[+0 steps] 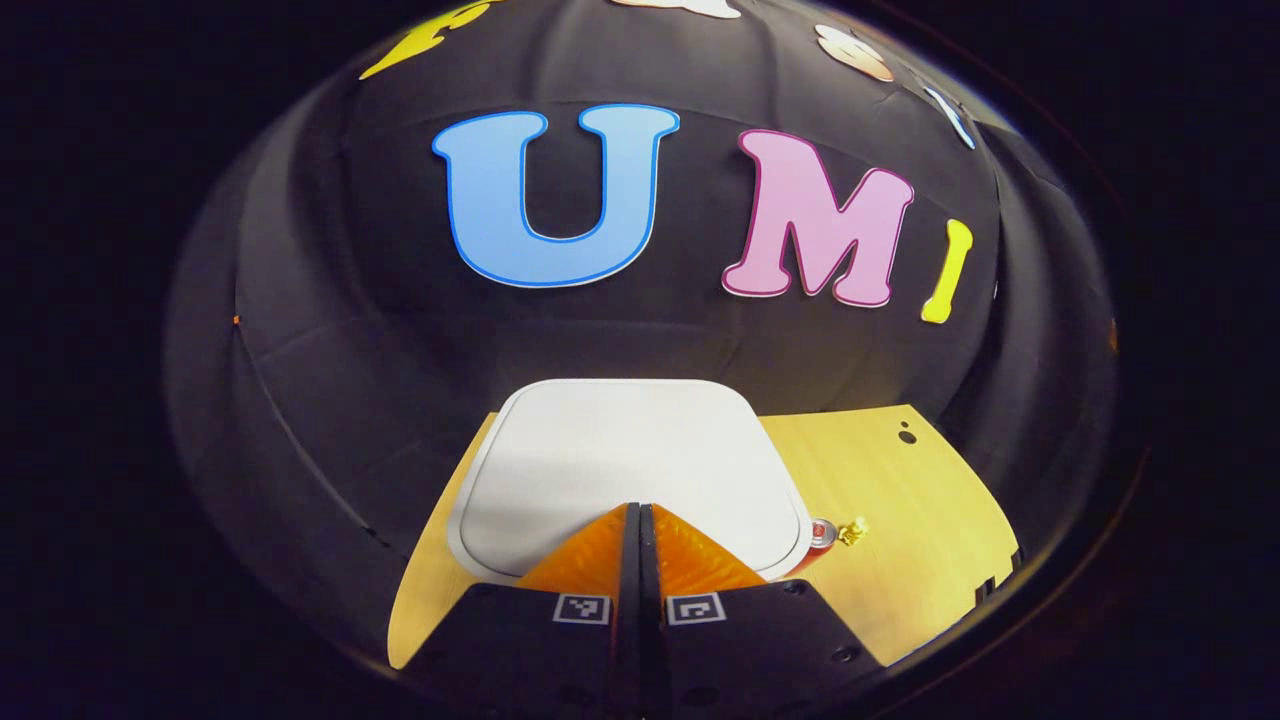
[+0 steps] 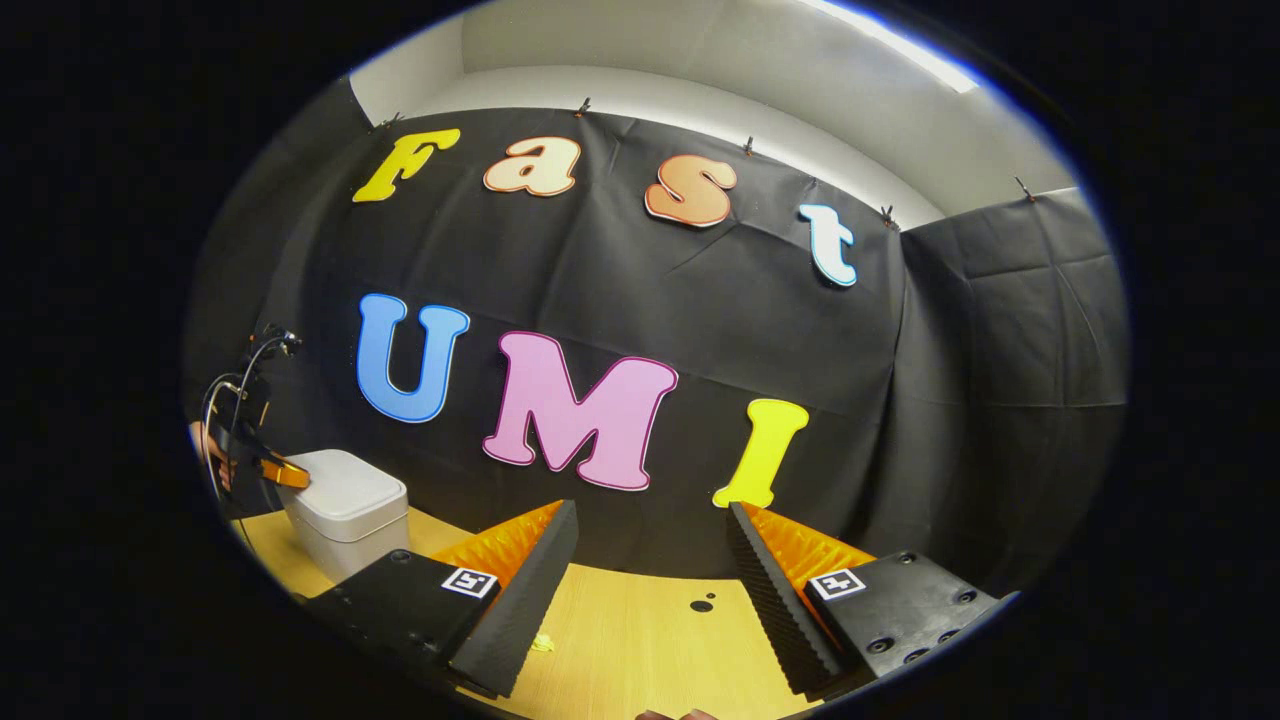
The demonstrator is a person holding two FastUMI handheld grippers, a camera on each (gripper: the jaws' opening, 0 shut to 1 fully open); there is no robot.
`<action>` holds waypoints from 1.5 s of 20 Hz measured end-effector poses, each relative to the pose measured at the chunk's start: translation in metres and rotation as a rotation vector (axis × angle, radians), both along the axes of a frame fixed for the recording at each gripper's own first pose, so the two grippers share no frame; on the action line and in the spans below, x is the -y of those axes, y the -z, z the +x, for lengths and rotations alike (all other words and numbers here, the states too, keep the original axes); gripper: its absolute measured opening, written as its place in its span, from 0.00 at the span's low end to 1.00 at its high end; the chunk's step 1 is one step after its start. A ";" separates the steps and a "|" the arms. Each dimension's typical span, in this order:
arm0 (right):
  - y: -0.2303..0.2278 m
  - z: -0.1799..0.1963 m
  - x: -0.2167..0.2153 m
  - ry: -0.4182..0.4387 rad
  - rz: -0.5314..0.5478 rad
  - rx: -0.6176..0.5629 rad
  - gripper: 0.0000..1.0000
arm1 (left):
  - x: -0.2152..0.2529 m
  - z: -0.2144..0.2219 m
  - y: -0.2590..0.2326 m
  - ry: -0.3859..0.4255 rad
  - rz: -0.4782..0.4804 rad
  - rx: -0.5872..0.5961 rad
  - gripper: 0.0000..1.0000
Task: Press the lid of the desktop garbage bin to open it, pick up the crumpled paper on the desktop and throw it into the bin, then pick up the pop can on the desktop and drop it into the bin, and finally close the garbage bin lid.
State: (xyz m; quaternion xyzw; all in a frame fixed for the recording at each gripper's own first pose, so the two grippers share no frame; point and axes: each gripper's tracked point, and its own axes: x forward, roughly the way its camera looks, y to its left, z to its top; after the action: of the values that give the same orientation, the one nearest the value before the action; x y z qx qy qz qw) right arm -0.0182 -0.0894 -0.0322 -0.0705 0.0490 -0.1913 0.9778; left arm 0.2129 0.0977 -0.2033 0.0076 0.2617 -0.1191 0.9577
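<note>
Surface: pale wooden desktop [image 1: 900, 490] against black cloth booth wall [image 2: 760, 330].
Bin: white, lid [image 1: 620, 460] down.
Left gripper [image 1: 640, 515]: fingers together, tips over the lid.
Can [image 1: 820, 535]: beside the bin.
Right gripper [image 2: 650, 540]: fingers spread, holding nothing.

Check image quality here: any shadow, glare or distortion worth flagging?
Left gripper view: the shut left claw casts a soft grey shadow on the white bin lid; no glare, focus sharp. Right gripper view: fisheye bends the table edge; a bright ceiling strip nearly blows out; the open right claw is crisp.
</note>
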 end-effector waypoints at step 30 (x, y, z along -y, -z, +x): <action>0.184 0.103 -0.033 -0.182 0.391 -0.463 0.97 | 0.008 -0.178 -0.191 -0.035 0.006 0.484 0.94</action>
State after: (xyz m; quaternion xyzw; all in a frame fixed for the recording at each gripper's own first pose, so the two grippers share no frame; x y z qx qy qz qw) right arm 0.0850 -0.0564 -0.2158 0.0729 0.2999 -0.0690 0.9487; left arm 0.0345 0.0897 -0.0127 0.0341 0.0248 -0.0967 0.9944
